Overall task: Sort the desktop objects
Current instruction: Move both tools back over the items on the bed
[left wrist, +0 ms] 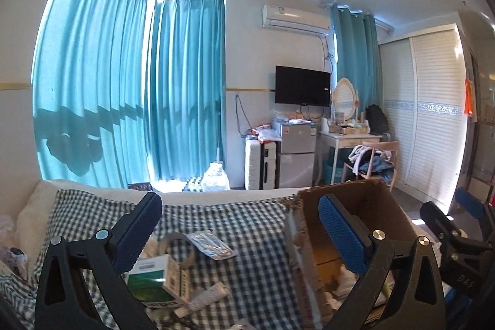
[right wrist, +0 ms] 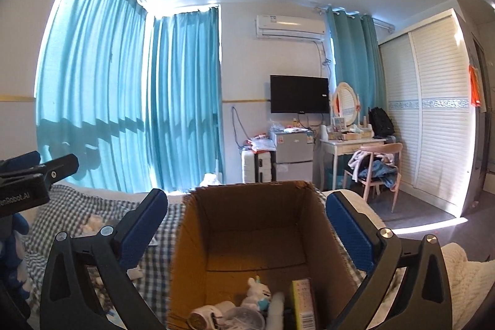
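My left gripper (left wrist: pixel 243 232) is open and empty above the checked cloth (left wrist: pixel 253 221). Below it lie a green and white box (left wrist: pixel 154 283), a roll of clear tape (left wrist: pixel 179 249), a silver blister pack (left wrist: pixel 212 245) and a white tube (left wrist: pixel 205 297). The cardboard box (left wrist: pixel 355 206) stands to the right, behind the right finger. My right gripper (right wrist: pixel 246 225) is open and empty over the same cardboard box (right wrist: pixel 247 225). Inside it sit a small white plush toy (right wrist: pixel 258 293), a yellow carton (right wrist: pixel 304 302) and a round white item (right wrist: pixel 205 314). The right gripper (left wrist: pixel 458 225) also shows at the left view's right edge.
The cloth covers a bed with a white blanket (right wrist: pixel 464 283) on the right. Teal curtains (left wrist: pixel 108 98), a wall television (left wrist: pixel 301 85), a small fridge (left wrist: pixel 297 144), a dressing table (left wrist: pixel 349 138) and a chair (left wrist: pixel 374 163) stand beyond. The left gripper (right wrist: pixel 31 175) shows at the right view's left edge.
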Available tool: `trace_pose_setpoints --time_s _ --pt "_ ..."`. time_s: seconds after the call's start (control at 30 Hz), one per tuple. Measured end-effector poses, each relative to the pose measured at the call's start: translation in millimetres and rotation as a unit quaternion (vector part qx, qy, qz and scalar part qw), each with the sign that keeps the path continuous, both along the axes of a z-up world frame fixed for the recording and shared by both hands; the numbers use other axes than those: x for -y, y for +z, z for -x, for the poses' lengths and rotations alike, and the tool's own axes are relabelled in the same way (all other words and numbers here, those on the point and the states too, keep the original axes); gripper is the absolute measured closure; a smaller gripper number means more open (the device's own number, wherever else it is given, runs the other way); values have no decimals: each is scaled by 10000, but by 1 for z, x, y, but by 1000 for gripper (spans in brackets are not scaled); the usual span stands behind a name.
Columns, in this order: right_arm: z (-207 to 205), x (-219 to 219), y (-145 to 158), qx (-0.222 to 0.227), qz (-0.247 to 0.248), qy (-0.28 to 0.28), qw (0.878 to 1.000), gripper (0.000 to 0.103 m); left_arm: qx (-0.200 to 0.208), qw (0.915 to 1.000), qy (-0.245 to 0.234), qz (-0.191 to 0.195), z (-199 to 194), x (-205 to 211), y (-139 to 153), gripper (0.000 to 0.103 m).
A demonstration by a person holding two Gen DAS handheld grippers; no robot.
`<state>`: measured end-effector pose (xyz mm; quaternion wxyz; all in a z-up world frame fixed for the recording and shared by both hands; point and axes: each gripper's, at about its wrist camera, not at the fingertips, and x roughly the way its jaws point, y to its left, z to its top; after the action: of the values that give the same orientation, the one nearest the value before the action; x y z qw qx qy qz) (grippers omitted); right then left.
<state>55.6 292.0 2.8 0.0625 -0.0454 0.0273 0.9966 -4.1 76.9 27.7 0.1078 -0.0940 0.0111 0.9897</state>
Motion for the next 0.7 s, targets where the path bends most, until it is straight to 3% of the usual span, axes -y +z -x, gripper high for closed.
trace_pose_setpoints --time_s 0.3,0.5,0.7 --pt "5 40 -1 48 -216 409 9989 0 -102 9975 633 303 2 54 -3 0" --pt "14 75 -7 167 -378 691 9967 0 -33 9942 1027 309 11 97 -11 0" --pt "25 107 -21 360 -443 1090 9924 0 219 9824 1673 798 28 126 -30 0"
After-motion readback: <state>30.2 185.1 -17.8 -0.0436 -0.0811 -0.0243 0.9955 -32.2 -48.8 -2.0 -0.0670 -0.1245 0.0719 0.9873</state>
